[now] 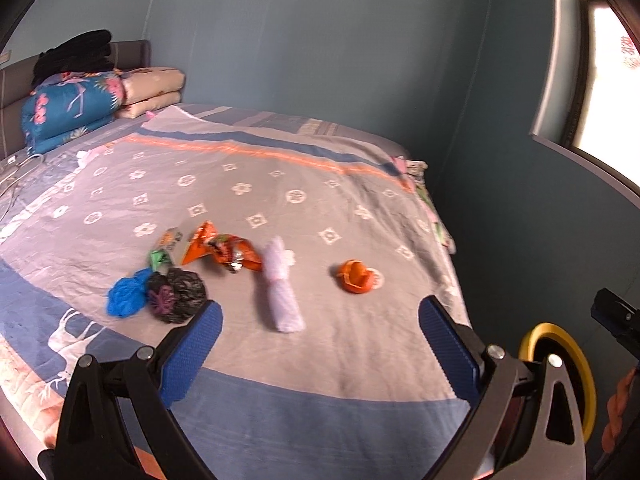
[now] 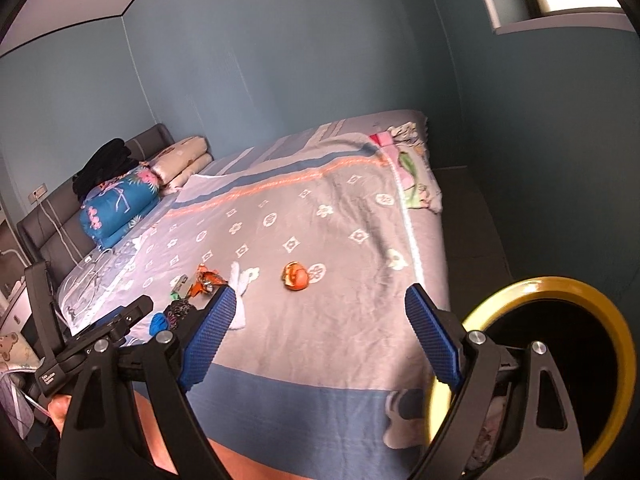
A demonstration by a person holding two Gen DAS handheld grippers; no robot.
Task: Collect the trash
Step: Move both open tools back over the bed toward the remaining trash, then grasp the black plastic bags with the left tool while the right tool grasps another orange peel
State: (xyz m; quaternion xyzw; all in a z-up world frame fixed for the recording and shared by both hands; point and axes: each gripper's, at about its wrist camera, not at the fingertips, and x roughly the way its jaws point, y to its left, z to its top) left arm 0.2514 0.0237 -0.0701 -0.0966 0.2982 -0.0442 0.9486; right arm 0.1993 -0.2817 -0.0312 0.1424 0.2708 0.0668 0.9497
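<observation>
Several pieces of trash lie on the bed's patterned grey sheet point(image 1: 280, 184): an orange peel point(image 1: 355, 276), a rolled white tissue point(image 1: 282, 288), crumpled orange wrappers point(image 1: 224, 250), a small green-and-white packet point(image 1: 166, 248), a black crumpled bag point(image 1: 178, 294) and a blue crumpled bag point(image 1: 126, 296). My left gripper point(image 1: 320, 320) hangs open above the near part of the bed, just short of the tissue, nothing between its blue pads. My right gripper point(image 2: 320, 306) is open too, empty, with the orange peel point(image 2: 296, 276) beyond it. The tissue point(image 2: 242, 292) sits at its left pad.
A bin with a yellow rim point(image 2: 560, 360) stands beside the bed at the lower right, also seen as the yellow rim point(image 1: 560, 376). Folded quilts point(image 1: 72, 108) and black clothes point(image 1: 76, 56) are piled at the headboard. Blue walls and a window point(image 1: 616, 92) enclose the bed.
</observation>
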